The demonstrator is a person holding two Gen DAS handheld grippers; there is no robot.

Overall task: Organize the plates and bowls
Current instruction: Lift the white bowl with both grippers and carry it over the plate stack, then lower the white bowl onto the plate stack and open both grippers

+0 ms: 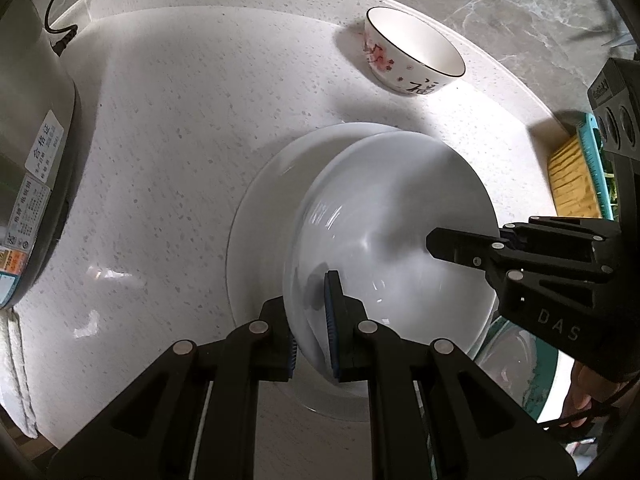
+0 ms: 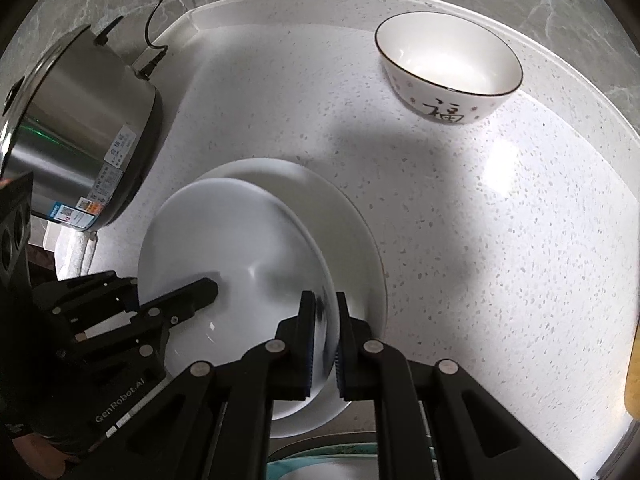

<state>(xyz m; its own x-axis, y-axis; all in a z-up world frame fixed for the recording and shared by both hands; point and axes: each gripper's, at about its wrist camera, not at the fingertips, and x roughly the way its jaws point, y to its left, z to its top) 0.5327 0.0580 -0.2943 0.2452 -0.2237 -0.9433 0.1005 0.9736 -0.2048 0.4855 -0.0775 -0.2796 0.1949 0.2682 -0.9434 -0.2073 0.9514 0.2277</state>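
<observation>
A speckled white desk [image 2: 500, 240] carries a wide white plate [image 2: 356, 236] directly beneath the jaws, a patterned bowl [image 2: 448, 68] standing well beyond them, a steel rice cooker [image 2: 80, 140] off to their left, and a folded white cloth [image 1: 16, 368] beside the cooker.

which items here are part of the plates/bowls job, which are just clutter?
Job:
- white bowl, held at its rim by left gripper and right gripper
- white plate under it
- patterned bowl at the back

Lying about:
- rice cooker and its cord
- yellow brush
</observation>
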